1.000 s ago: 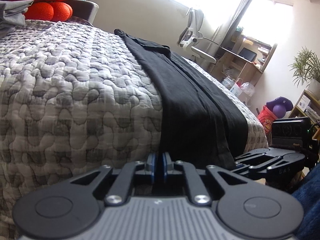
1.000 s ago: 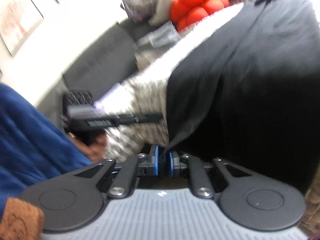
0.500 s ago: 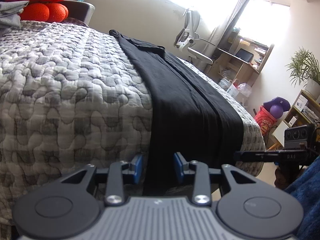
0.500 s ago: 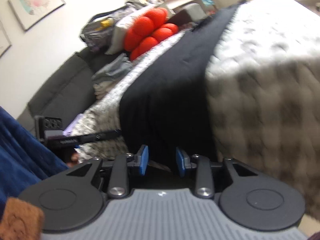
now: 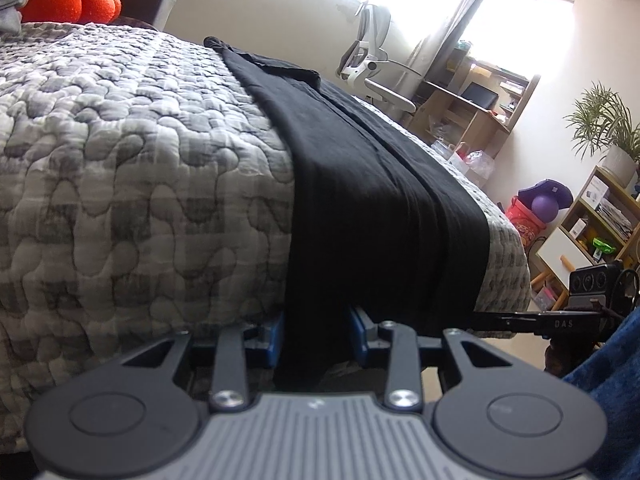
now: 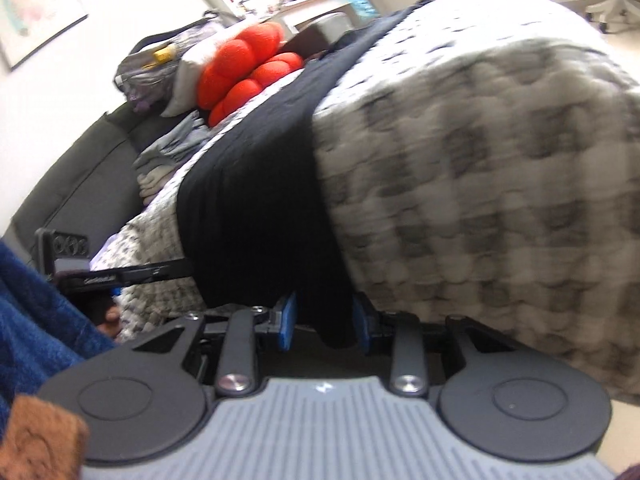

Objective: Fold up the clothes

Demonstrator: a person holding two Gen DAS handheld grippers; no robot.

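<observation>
Long black folded garment (image 5: 360, 200) on grey quilted bedspread (image 5: 120, 180); its hem corners hang, apparently unpinched, between the parted blue pads of left gripper (image 5: 316, 340) and right gripper (image 6: 325, 322).

The far end of the long black folded garment (image 5: 360, 184) is lost behind the curve of the grey quilted bedspread (image 5: 120, 168) in the left wrist view, and its hanging corner at the lower middle is covered by the left gripper's (image 5: 316, 338) grey body. Whether the blue pads (image 5: 275, 340) touch the cloth cannot be told. The cluster of orange-red ball cushions (image 5: 68, 0) is cut by the upper left edge. In the right wrist view the bedspread at the right of the frame is smeared by blur. The framed picture (image 6: 36, 4) at the upper left is cropped and its subject unreadable.
</observation>
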